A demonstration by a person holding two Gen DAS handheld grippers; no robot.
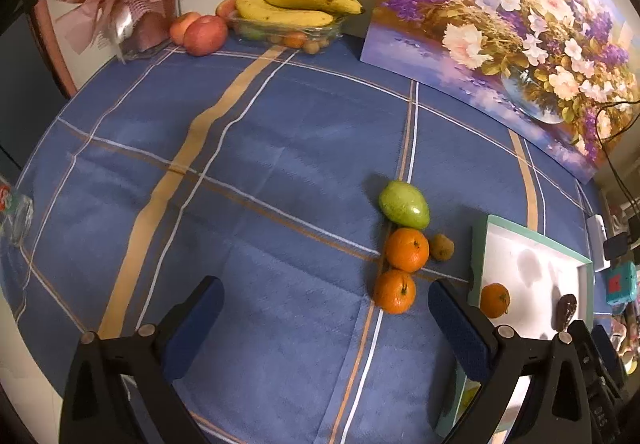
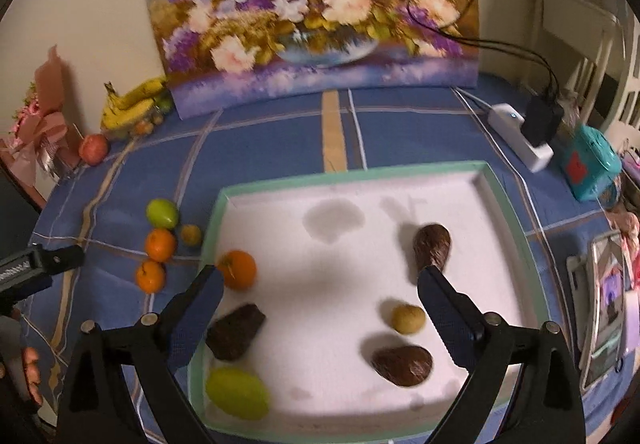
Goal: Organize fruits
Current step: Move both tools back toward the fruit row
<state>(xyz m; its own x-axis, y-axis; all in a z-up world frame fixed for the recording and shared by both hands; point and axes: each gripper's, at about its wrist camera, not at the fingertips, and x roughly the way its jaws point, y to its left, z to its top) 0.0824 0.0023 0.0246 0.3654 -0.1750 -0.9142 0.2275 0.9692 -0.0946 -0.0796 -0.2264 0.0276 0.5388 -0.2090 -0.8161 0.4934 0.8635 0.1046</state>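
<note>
Fruit sits in two groups: loose on the blue checked tablecloth and inside a white tray with a green rim. Loose cluster lies just left of the tray's edge: green mango, two oranges touching in a line below it, small brown kiwi beside the upper orange. In the tray: one orange near the left wall, a yellow-green fruit at the near left corner, a small yellow fruit, and three dark brown pieces. Tray middle is bare. Wide open cloth left of the loose cluster.

Far edge of the table: glass dish with bananas, apples next to it, pink bouquet, flower painting leaning on the wall. Power strip and teal box right of the tray.

Left gripper hovers low over the cloth, jaws spread wide, nothing held, loose oranges just ahead toward its right finger. Right gripper hangs over the tray, jaws wide, nothing between them.
</note>
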